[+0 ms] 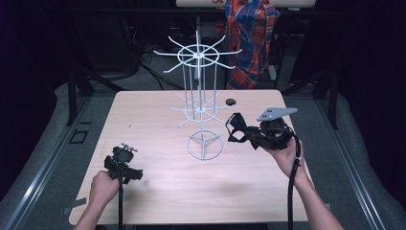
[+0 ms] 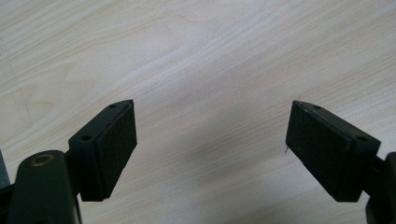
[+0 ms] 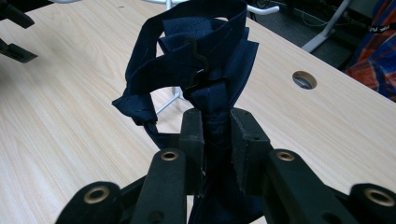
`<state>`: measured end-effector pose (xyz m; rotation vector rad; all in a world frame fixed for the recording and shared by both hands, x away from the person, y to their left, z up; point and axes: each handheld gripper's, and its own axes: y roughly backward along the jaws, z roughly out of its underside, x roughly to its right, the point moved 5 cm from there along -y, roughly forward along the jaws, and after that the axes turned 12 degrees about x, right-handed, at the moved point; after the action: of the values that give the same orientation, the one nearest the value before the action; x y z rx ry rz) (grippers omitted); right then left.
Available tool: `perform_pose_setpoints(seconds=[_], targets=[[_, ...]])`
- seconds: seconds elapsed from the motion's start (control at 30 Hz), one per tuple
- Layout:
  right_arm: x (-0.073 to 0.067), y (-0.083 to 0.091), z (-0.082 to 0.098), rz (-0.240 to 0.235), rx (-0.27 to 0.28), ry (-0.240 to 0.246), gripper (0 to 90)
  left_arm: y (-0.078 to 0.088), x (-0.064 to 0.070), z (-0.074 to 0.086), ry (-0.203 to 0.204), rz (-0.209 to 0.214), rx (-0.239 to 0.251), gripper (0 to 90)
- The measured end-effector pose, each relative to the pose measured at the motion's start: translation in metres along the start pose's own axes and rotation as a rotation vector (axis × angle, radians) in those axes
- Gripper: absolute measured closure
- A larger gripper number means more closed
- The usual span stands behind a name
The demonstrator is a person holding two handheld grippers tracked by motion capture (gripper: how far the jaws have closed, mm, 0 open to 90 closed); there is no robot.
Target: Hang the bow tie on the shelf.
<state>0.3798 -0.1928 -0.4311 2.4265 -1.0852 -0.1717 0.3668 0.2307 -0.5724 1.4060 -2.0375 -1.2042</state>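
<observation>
Right gripper (image 3: 215, 135) pinches a dark navy fabric strap bundle with a black metal hook (image 3: 198, 60), held above the pale wood-grain table (image 1: 158, 191), just right of the white wire rotating display rack (image 1: 200, 100). Judged light, limp and snag-prone, the bundle is best held at the gathered neck. Left gripper (image 2: 211, 144) hovers spread over bare tabletop.
</observation>
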Motion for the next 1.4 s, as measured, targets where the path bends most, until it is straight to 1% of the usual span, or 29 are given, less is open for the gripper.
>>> perform_pose_setpoints(seconds=[0.13,0.27,0.3,0.43,0.63,0.93,1.4], targets=[[0.001,-0.004,0.003,-0.001,-0.007,-0.009,75.8,0.000,0.000,0.000,0.000,-0.001,0.001,16.7],[0.001,-0.006,0.005,0.001,-0.024,-0.006,75.8,0.000,0.000,0.000,0.000,0.000,0.000,16.7],[0.001,-0.008,0.007,0.002,-0.032,0.001,75.7,0.000,0.000,0.000,-0.001,-0.001,0.000,16.8],[0.000,-0.011,0.007,0.001,-0.035,-0.003,75.7,0.000,0.000,0.000,0.000,-0.001,0.001,16.8],[-0.002,-0.017,0.008,0.000,-0.059,0.011,75.7,0.000,0.000,0.000,0.000,0.002,0.000,16.8],[-0.003,-0.025,0.008,-0.008,-0.065,0.009,75.7,-0.001,0.000,0.000,0.000,0.003,0.000,16.8],[-0.010,-0.040,0.005,-0.041,-0.072,0.013,75.7,-0.001,0.001,0.000,0.000,0.007,-0.001,16.8]])
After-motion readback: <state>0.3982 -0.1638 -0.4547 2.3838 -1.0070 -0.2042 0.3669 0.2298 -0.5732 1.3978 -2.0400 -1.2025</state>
